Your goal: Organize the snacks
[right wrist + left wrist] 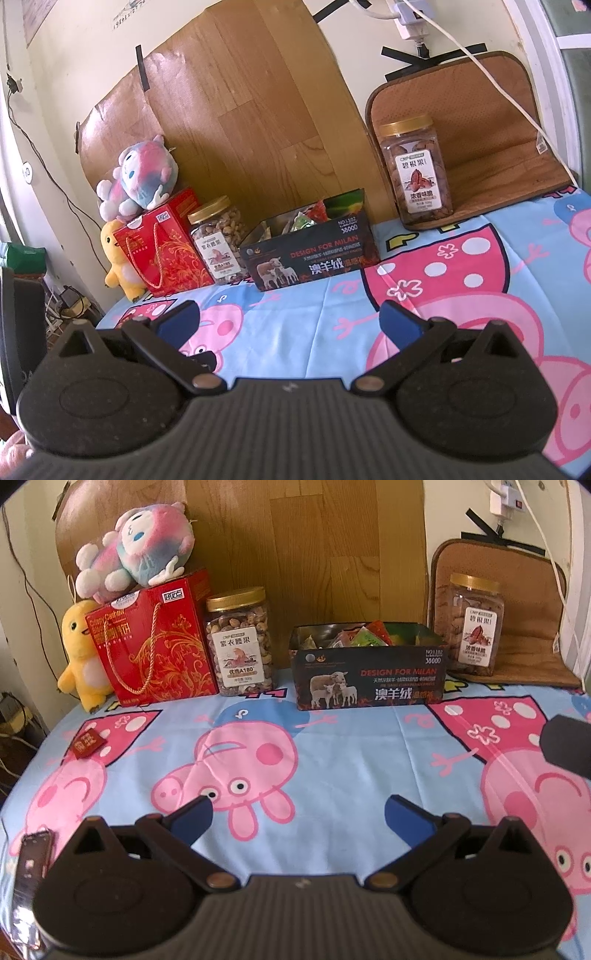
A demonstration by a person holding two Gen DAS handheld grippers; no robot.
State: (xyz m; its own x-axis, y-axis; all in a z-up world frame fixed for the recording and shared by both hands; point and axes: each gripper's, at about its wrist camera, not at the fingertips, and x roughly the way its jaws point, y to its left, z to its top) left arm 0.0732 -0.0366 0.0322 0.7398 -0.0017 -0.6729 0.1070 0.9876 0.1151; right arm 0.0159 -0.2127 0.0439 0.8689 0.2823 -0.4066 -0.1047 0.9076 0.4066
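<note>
From the left wrist view, my left tongs [297, 818] were spread wide and empty, hovering low over the cartoon cloth [351, 746] on the bench. The dark box [369, 685] of wrapped snacks sat at the back, open-topped, with the cashew jar [240, 642] just to its left, touching or nearly touching the red gift box [155, 646]. One small red packet [88, 743] lay alone on the cloth far left, and another packet [31, 867] sat at the near left edge. I judged these loose pieces to be the risk: flat and thin, they could slide on the cloth under the fingers instead of lifting, or bunch the fabric. The plush [136, 550] perched on the gift box looked ready to tumble if I bumped that box while reaching.

From the right wrist view, my right tongs [290, 321] were also spread, holding nothing. The pecan jar [415, 173] stood upright on a brown mat [498, 177], well apart from the dark box [310, 254]. Its smooth, wide body could slip or tip in a shallow grip, I reckoned. A white cable [491, 77] hung behind it and could snag on a high lift.
</note>
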